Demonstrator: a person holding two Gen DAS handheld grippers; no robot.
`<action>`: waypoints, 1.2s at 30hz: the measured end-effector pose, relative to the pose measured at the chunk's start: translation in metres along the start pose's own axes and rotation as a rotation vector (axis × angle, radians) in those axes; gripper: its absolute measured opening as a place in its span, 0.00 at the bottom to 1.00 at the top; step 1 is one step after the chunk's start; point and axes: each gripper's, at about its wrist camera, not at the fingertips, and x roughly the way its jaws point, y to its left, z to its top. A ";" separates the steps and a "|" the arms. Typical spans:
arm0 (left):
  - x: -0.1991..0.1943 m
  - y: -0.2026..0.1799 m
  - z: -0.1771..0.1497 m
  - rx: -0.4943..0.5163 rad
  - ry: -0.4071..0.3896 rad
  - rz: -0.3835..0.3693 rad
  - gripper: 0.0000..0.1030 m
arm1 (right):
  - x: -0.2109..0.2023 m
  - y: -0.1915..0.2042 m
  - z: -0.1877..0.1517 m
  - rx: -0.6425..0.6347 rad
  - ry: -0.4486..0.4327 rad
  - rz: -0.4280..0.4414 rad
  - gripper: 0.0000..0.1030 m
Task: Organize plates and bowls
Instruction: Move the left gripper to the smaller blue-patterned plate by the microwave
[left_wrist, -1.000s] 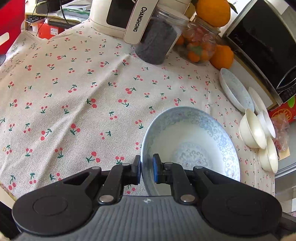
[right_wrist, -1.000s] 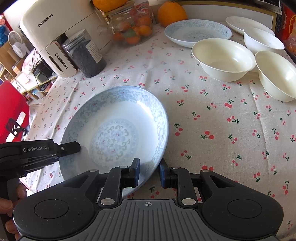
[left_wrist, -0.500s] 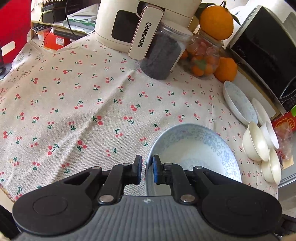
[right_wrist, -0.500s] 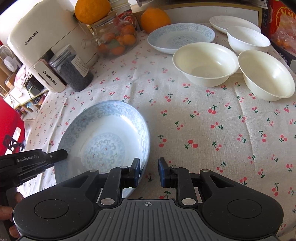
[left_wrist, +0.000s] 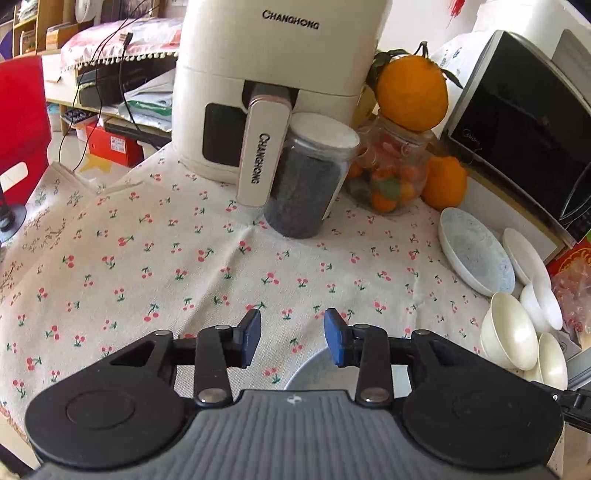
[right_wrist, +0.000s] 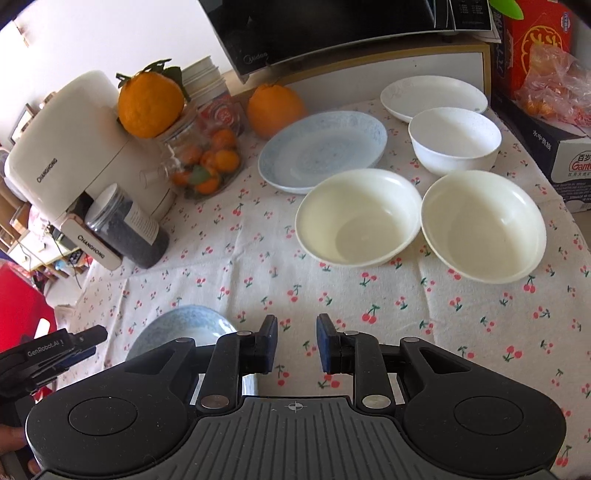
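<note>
On the tablecloth nothing's stacked yet, plates and bowls sit apart, both grippers opening, empty.

Two blue-patterned plates: one near, one far. One plain white plate. Three bowls: two cream, one white. Two jars: dark-filled, glass with fruit. Two big oranges. One air fryer. One microwave. Two grippers.
</note>
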 end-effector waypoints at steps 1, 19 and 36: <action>0.000 -0.007 0.006 0.010 0.000 -0.012 0.36 | -0.002 -0.006 0.011 0.011 -0.019 -0.009 0.30; 0.088 -0.131 0.072 0.174 0.034 -0.139 0.70 | 0.063 -0.082 0.119 0.256 0.007 0.055 0.46; 0.169 -0.169 0.076 0.228 0.091 -0.152 0.35 | 0.132 -0.091 0.138 0.278 0.039 -0.056 0.46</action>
